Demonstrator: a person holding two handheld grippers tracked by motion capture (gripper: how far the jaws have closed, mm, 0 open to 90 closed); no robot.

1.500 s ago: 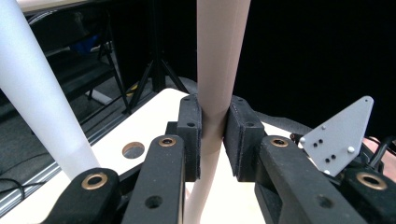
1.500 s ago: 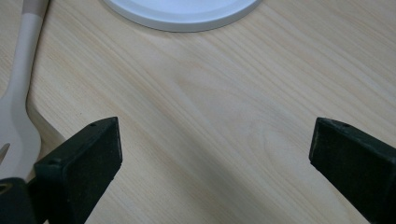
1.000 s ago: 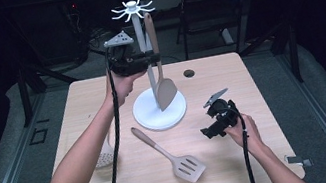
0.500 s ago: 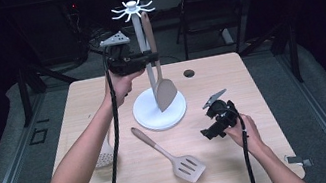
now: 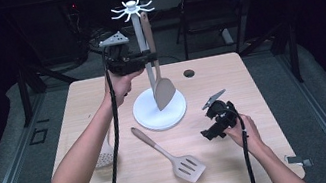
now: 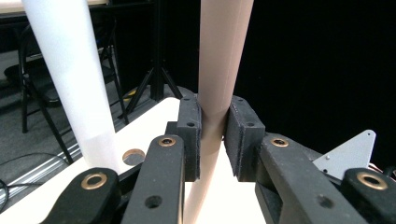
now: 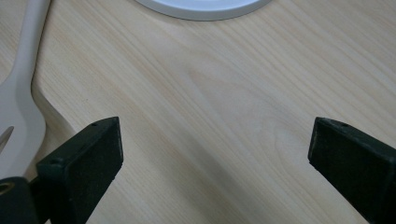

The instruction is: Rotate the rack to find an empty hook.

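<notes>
Left gripper (image 5: 147, 57) clamped on handle of beige spatula (image 5: 163, 91), pads (image 6: 189, 140) pinching the shaft from both sides, no visible gap in left gripper view. Spatula hanging upright beside the white pole of utensil rack (image 5: 139, 50), blade just above the round white base (image 5: 142, 115), top end up by the hook crown (image 5: 132, 9). Whether seated on a hook: cannot tell. From table (image 5: 261, 84) centre, rack at 12 o'clock.

Right gripper (image 5: 210, 133) unclenched, jaws wide apart and holding nothing, low over bare wood at 4 o'clock of the base.

Slotted turner (image 5: 169, 155) flat on table at 6 o'clock of the base, handle toward 11. Perforated spoon (image 5: 104, 157) partly hidden under left forearm.

Handling guess: light, stiff handle, probably softer flexing blade. Smooth tapered shaft, so likely to slip downward in a loose pinch. Best grip on mid-handle, as now, pads square across the thicker section. Avoid the blade. Pendulum swing against the pole probable if moved fast.
</notes>
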